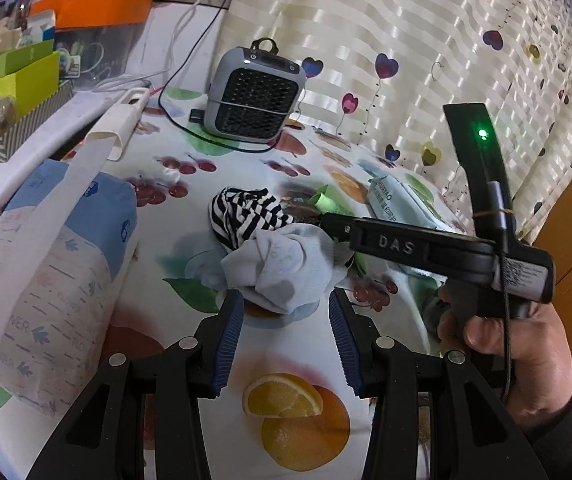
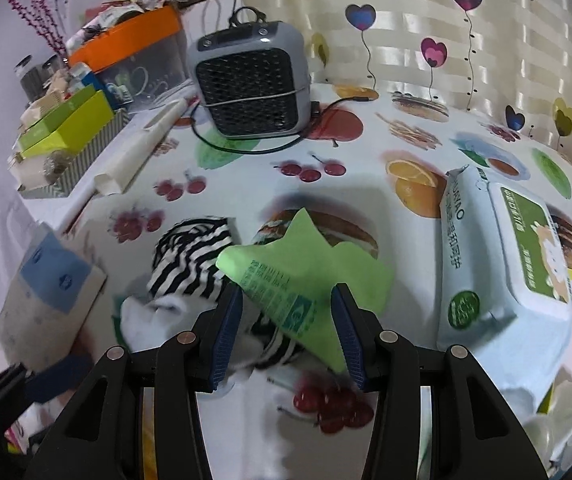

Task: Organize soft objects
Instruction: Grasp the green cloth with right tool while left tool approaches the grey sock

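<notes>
A pile of soft things lies mid-table: a black-and-white striped cloth [image 1: 246, 212], a crumpled pale grey-white cloth [image 1: 282, 268] and a green plastic pouch [image 2: 298, 284]. My left gripper [image 1: 286, 300] is open, its jaws either side of the near edge of the pale cloth. My right gripper [image 2: 286, 292] is open, its jaws on either side of the green pouch; it also shows in the left wrist view as a black tool [image 1: 406, 244] reaching in from the right. The striped cloth [image 2: 190, 256] and pale cloth [image 2: 154, 316] lie left of the pouch.
A blue-and-white tissue pack [image 1: 50, 280] stands at the left. A wet-wipes pack [image 2: 502, 264] lies at the right. A grey fan heater [image 1: 254, 96] with its cable sits at the back. Boxes [image 1: 10, 80] and a white roll [image 1: 122, 120] crowd the back left; a curtain hangs behind.
</notes>
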A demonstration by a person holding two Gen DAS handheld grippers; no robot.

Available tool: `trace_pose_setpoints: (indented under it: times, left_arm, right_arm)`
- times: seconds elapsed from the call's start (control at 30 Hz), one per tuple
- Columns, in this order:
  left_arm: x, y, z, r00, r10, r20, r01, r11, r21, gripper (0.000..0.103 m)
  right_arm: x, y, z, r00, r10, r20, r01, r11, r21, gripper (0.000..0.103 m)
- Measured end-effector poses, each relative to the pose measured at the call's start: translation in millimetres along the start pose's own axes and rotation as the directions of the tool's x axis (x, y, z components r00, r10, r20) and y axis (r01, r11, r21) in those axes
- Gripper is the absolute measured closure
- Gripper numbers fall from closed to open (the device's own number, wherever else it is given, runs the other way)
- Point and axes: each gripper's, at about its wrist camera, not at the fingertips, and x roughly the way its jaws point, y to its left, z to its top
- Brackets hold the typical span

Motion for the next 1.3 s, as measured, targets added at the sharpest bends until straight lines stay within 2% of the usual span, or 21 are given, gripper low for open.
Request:
trace_pose_setpoints:
  times: [0.13,0.17,0.2,0.23,0.37,0.47,0.6,0.8,0.93,1.13,1.3]
  left_arm:
    - [4,3,0,1.000,-0.006,-0.009,0.006,1.000,-0.010,0.061]
    - [4,3,0,1.000,-0.008,-0.010,0.008,1.000,-0.011,0.061]
    - [5,4,0,1.000,-0.011,-0.012,0.011,1.000,-0.012,0.061]
    - [6,4,0,1.000,-0.013,-0.013,0.013,1.000,-0.013,0.061]
    - [7,3,0,1.000,-0.020,-0.019,0.019,1.000,-0.011,0.061]
    - [7,3,0,1.000,-0.020,-0.020,0.020,1.000,-0.011,0.061]
    - [8,3,0,1.000,-0.019,-0.020,0.018,1.000,-0.010,0.061]
    - [7,0,5,1.000,-0.003,-0.014,0.004,1.000,0.012,0.060]
    - [10,-3,12,1.000,0.014,-0.009,-0.013,1.000,0.020,0.056]
    - [22,-7,24,0.999,0.041,-0.002,-0.041,0.998,0.039,0.052]
    - [39,-12,27,0.998,0.062,-0.026,-0.060,0.996,0.060,0.051]
  right_arm:
    - [1,-8,3,0.999,0.033,0.017,-0.034,0.998,0.050,0.056]
    - [-1,-10,4,0.999,0.044,0.029,-0.045,0.997,0.062,0.061]
    - [-2,-13,4,0.998,0.052,0.037,-0.054,0.996,0.077,0.074]
    - [-2,-15,5,0.997,0.061,0.042,-0.065,0.994,0.091,0.078]
    - [-2,-22,6,0.995,0.077,0.058,-0.085,0.987,0.138,0.089]
    - [-5,-26,5,0.993,0.091,0.079,-0.103,0.981,0.164,0.093]
    - [-14,-28,4,0.989,0.097,0.109,-0.115,0.978,0.172,0.095]
    - [-35,-29,-1,0.978,0.145,0.152,-0.172,0.968,0.180,0.095]
    - [-50,-28,-6,0.971,0.158,0.178,-0.189,0.967,0.172,0.095]
    - [-70,-27,-10,0.960,0.179,0.214,-0.214,0.965,0.152,0.095]
    - [-79,-27,-12,0.954,0.195,0.229,-0.231,0.962,0.146,0.095]
